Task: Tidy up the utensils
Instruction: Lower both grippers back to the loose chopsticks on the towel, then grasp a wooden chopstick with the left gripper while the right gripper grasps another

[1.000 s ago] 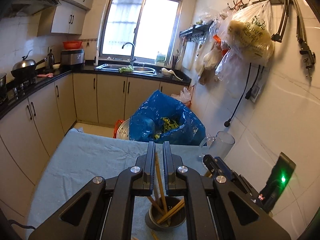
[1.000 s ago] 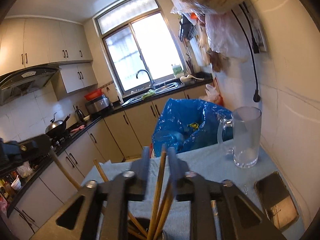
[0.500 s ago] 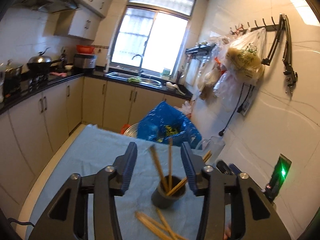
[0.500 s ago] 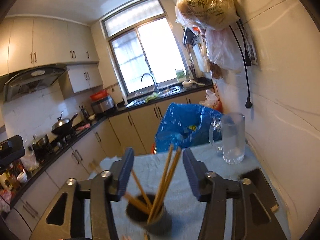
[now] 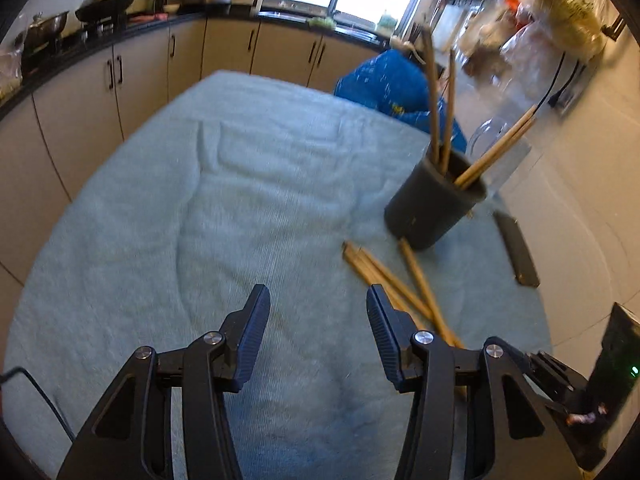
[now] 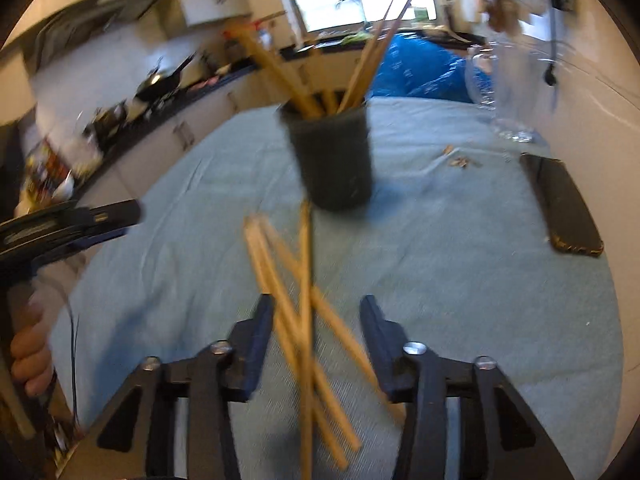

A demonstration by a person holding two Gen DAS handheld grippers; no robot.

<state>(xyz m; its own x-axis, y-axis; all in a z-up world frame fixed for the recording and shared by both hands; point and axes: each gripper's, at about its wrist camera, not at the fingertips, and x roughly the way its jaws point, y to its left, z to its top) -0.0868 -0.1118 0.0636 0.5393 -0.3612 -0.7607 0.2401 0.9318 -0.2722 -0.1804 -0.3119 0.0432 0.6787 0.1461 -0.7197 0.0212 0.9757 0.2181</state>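
A dark cup (image 5: 434, 208) stands on the blue-grey cloth and holds several wooden chopsticks (image 5: 434, 92); it also shows in the right wrist view (image 6: 332, 160). Several loose chopsticks (image 5: 394, 280) lie on the cloth in front of the cup, and in the right wrist view (image 6: 304, 312) they lie crossed between my fingers. My left gripper (image 5: 318, 312) is open and empty, to the left of the loose chopsticks. My right gripper (image 6: 316, 320) is open above the loose chopsticks.
A glass mug (image 6: 508, 92) stands by the wall behind the cup. A dark phone (image 6: 560, 204) lies on the cloth at the right. A blue bin bag (image 5: 392, 84) sits beyond the table's far edge. Kitchen cabinets (image 5: 120, 76) run along the left.
Both grippers opened, letting go of their chopsticks into the cup, then drew back and tilted down toward the cloth. The loose chopsticks have come into view.
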